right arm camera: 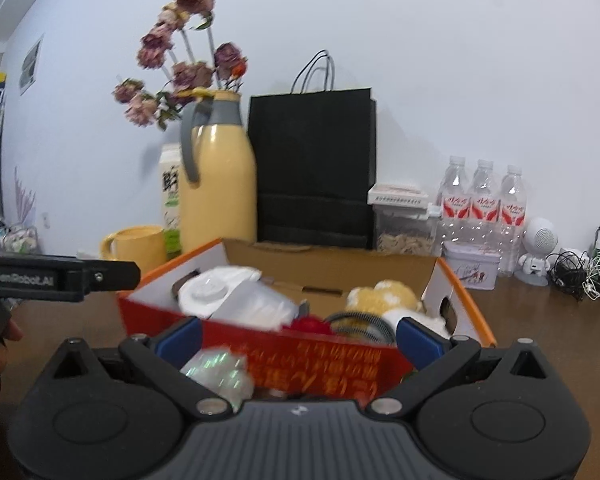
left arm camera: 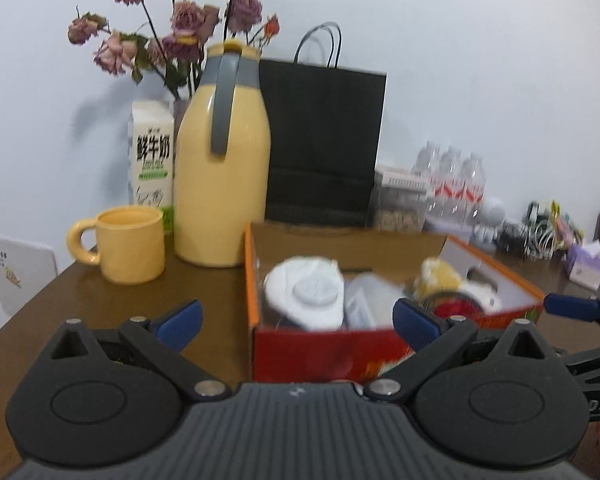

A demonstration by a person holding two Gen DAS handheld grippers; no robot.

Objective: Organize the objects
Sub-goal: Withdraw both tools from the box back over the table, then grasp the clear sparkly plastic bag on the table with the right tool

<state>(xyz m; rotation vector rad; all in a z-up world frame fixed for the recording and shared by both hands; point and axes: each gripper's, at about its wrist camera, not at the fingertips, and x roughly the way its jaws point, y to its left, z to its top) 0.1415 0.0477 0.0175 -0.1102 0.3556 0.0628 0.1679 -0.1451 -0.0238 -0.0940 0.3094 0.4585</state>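
An open cardboard box [left arm camera: 324, 350] with red and orange walls stands on the brown table, straight ahead of both grippers. Inside lie a white wipes pack [left arm camera: 304, 296], a yellow plush toy [left arm camera: 438, 276] and a red item [left arm camera: 458, 308]. My left gripper [left arm camera: 296, 322] is open, its blue fingertips spread across the box's near-left corner, holding nothing. My right gripper [right arm camera: 300, 340] is open too, in front of the box [right arm camera: 312, 360]. A shiny crinkled packet [right arm camera: 216, 372] lies low near its left finger, outside the box. The left gripper's body [right arm camera: 60, 276] shows at the left edge.
Behind the box stand a yellow thermos jug [left arm camera: 222, 160], a yellow mug [left arm camera: 130, 244], a milk carton [left arm camera: 150, 156], dried roses [left arm camera: 180, 28] and a black paper bag [left arm camera: 324, 140]. Water bottles [right arm camera: 482, 204], a clear container [right arm camera: 404, 228], a white robot figure [right arm camera: 538, 252] and cables [right arm camera: 580, 272] fill the back right.
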